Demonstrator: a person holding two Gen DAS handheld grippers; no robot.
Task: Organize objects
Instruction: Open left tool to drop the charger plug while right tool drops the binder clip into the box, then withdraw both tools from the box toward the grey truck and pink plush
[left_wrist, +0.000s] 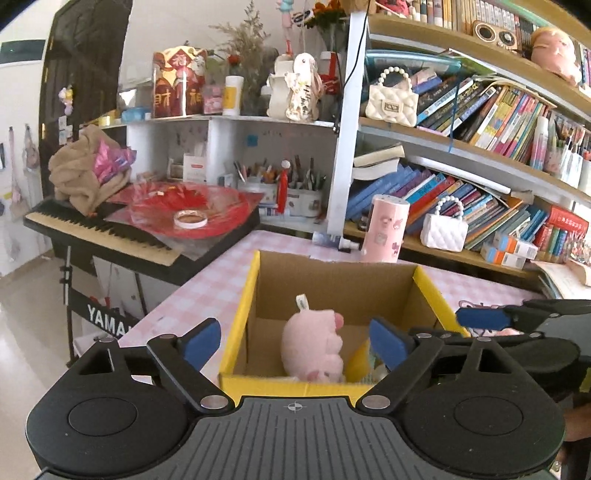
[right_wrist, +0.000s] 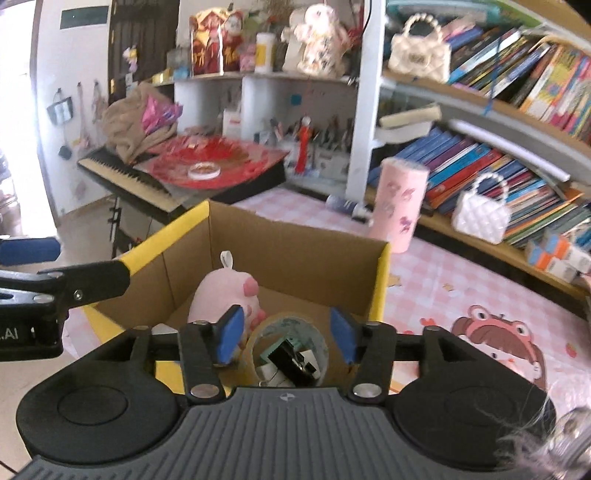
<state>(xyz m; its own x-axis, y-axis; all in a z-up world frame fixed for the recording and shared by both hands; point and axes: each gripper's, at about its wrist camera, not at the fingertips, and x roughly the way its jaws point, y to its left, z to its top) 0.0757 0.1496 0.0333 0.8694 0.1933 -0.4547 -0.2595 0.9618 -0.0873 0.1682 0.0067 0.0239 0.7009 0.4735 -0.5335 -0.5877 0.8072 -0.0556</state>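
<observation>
Left gripper (left_wrist: 295, 341): released, jaws wide apart and empty, hovering over the near wall of the cardboard box (left_wrist: 421, 295).
Right gripper (right_wrist: 286, 338): released, nothing between its blue pads, poised above the box's near right corner.
Cardboard box: yellow-edged, open-topped, standing on the pink checked bench (right_wrist: 443, 280) towards its left edge.
Pink plush toy (left_wrist: 314, 343): inside the box, lying on the bottom by the left wall.
Tape roll (right_wrist: 290, 349): inside the box beside the plush, at the near right corner, small items seen through its ring.
Pink cylinder (right_wrist: 400, 203): upright on the bench beyond the box's far right corner.
</observation>
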